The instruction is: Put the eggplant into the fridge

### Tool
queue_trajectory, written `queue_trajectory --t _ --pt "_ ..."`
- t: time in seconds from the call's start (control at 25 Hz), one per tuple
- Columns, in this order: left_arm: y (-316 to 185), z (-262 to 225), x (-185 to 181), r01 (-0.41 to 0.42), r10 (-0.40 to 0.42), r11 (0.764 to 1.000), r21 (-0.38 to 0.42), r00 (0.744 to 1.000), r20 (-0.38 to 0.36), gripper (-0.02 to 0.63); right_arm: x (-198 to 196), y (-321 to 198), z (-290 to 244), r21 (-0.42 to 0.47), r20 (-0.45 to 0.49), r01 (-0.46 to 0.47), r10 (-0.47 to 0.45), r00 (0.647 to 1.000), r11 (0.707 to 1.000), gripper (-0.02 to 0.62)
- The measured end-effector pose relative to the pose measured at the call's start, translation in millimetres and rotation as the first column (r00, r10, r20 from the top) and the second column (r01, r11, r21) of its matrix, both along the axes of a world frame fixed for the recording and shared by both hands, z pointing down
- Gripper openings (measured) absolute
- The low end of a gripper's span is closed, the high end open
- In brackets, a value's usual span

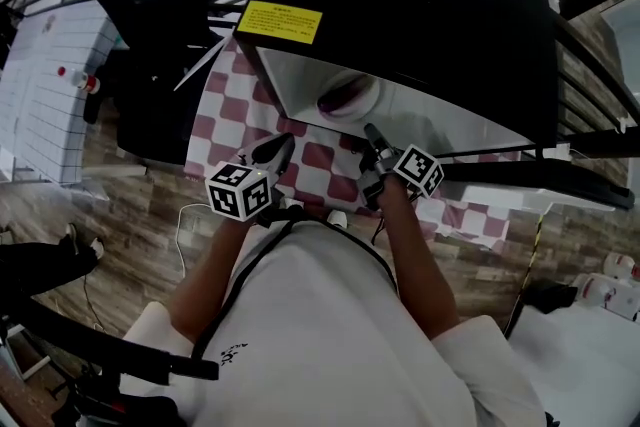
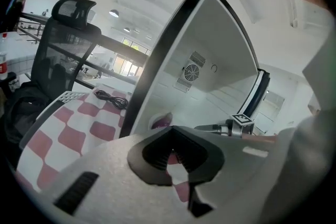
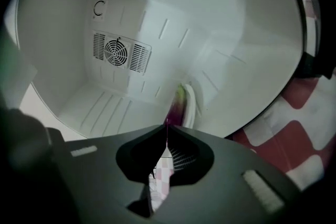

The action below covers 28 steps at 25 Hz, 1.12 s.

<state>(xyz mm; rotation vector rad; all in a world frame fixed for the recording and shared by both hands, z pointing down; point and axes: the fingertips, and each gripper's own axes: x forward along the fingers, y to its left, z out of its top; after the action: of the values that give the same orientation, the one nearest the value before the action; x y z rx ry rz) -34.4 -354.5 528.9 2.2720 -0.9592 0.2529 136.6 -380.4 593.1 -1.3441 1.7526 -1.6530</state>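
- Lying inside the fridge (image 1: 430, 35): the eggplant (image 1: 345, 97), dark purple. It sits low on the white floor of the cavity, near the open front.
- In the right gripper view the eggplant (image 3: 176, 106) rests against a white dish (image 3: 192, 103), its pale green stalk end uppermost.
- Task status, as a judgement: the eggplant appears already stowed, and the fridge front stands open.
- Handling, weight: probably light to middling for its bulk, an easy one-gripper load.
- Handling, body: likely firm, with slight give under pressure. A hard squeeze could bruise or dent it.
- Handling, skin: it looks smooth and glossy, so it is apt to slip or roll between flat pads.
- Hold point: take it across the thick middle, pads on opposite flanks. The tapering stalk end would let it swing or slide out.
- Right gripper (image 1: 372, 131): it hangs at the fridge mouth, aimed at the eggplant but apart from it. Its own view shows the right gripper (image 3: 166, 131) with jaw tips brought together and nothing between them.
- Left gripper (image 1: 280, 147): it hangs over the checked cloth (image 1: 225, 115), just outside the left edge of the fridge. Its own view shows the left gripper (image 2: 171, 144) with tips likewise together, carrying nothing and touching nothing.
- Sundries: a coiled cable (image 2: 111, 98) lies on the cloth, and an office chair (image 2: 63, 39) stands beyond it.
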Motion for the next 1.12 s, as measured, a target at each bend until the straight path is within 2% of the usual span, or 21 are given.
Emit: queue_trajectory --t 0.28,0.56,0.72,0.88,1.12 --pt "14.0 -6.8 23.8 -0.03 0.03 0.999 0.017 0.999 -0.018 0.0 1.7 32.7 -30.3 0.086 -0.027 0.051 -0.049 0.998 0.995 0.006" --pt "20.5 -16.5 36.9 -0.054 0.055 0.998 0.038 0.998 -0.022 0.0 9.2 54.3 -67.3 0.171 -0.051 0.062 -0.054 0.997 0.983 0.006" --pt "23.0 -27.2 42.3 -0.067 0.069 0.996 0.061 0.997 -0.022 0.0 11.1 66.1 -85.8 0.22 -0.138 0.106 -0.077 0.987 0.97 0.006" --pt "27.5 -38.5 45.6 -0.076 0.078 0.993 0.088 0.997 -0.021 0.0 9.1 79.6 -99.0 0.262 -0.247 0.185 -0.119 0.962 0.947 0.005" --pt "37.5 -44.5 46.0 -0.087 0.089 0.991 0.102 0.996 -0.011 0.0 13.2 92.0 -109.9 0.305 -0.313 0.227 -0.128 0.941 0.925 0.005"
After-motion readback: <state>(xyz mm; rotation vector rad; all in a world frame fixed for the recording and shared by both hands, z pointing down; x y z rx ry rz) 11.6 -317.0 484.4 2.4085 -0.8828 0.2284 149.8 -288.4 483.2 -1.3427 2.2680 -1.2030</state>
